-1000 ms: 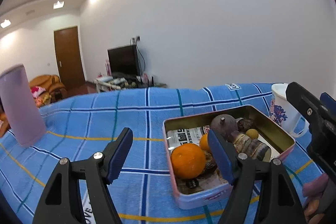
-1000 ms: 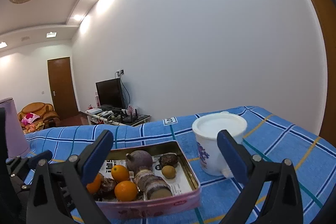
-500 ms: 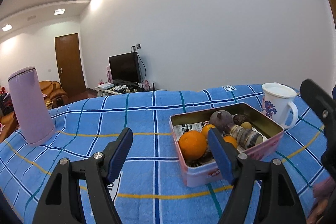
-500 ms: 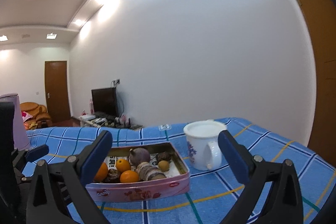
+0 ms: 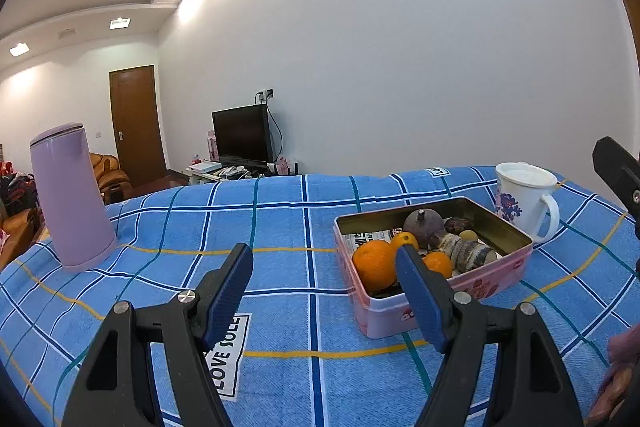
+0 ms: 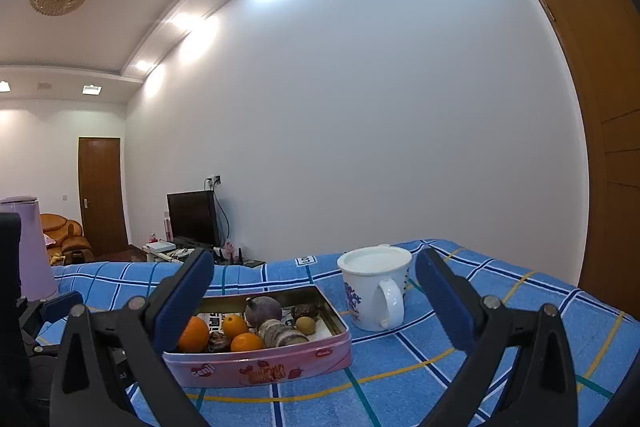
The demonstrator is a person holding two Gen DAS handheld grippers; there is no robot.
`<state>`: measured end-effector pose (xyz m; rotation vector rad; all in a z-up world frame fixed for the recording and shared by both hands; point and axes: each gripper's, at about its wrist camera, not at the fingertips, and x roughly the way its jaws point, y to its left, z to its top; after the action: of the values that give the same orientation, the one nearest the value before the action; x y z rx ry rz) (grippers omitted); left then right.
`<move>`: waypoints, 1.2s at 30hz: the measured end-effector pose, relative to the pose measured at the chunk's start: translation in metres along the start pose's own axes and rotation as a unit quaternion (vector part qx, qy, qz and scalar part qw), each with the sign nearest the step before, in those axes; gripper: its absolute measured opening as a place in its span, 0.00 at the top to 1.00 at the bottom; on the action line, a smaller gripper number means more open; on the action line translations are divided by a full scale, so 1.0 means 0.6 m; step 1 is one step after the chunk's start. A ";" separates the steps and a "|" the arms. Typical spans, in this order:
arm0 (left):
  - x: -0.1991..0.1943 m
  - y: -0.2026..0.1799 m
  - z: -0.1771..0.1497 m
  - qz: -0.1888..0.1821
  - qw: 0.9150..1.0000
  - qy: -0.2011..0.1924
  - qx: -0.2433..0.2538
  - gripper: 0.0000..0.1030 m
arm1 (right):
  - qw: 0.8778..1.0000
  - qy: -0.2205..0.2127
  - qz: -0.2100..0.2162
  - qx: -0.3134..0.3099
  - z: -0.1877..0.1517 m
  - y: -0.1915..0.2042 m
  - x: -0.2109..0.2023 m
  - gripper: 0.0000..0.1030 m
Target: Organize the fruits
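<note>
A pink tin box (image 5: 472, 285) (image 6: 280, 367) sits on the blue checked cloth and holds several fruits: a big orange (image 5: 374, 265) (image 6: 194, 334), smaller oranges (image 6: 235, 325), a dark purple round fruit (image 5: 423, 223) (image 6: 263, 310), a small yellow-green fruit (image 6: 305, 324) and a striped brown piece (image 5: 466, 251). My left gripper (image 5: 324, 277) stands open and empty, short of the tin and to its left. My right gripper (image 6: 314, 291) is open and empty too, hovering before the tin and the mug.
A white flowered mug (image 5: 524, 199) (image 6: 378, 289) stands right of the tin. A lilac flask (image 5: 70, 197) stands at the left of the cloth (image 5: 240, 223). A hand (image 5: 618, 379) shows at the lower right. Beyond the table edge are a television, a door and a sofa.
Both grippers have drawn back from the tin, which now looks smaller and farther. The right view has tilted up slightly. Both stay open and empty.
</note>
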<state>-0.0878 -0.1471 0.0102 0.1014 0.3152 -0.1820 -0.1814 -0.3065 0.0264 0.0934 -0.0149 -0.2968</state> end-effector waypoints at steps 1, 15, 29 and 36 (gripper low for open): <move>0.000 0.000 0.000 0.000 1.000 0.000 0.000 0.27 | 1.000 0.001 0.000 0.000 0.000 -0.001 0.000 0.00; 0.001 -0.001 0.000 0.001 1.000 0.000 0.000 0.27 | 1.000 0.000 0.001 -0.004 0.000 0.004 -0.002 0.00; 0.001 0.001 -0.001 0.003 1.000 0.000 0.000 0.27 | 1.000 0.002 0.001 -0.005 -0.003 0.004 -0.001 0.00; 0.001 0.002 -0.001 0.004 1.000 0.001 -0.001 0.27 | 1.000 0.001 0.001 -0.005 -0.003 0.005 -0.001 0.00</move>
<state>-0.0872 -0.1458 0.0097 0.1003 0.3164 -0.1726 -0.1811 -0.3033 0.0248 0.0830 -0.0118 -0.2954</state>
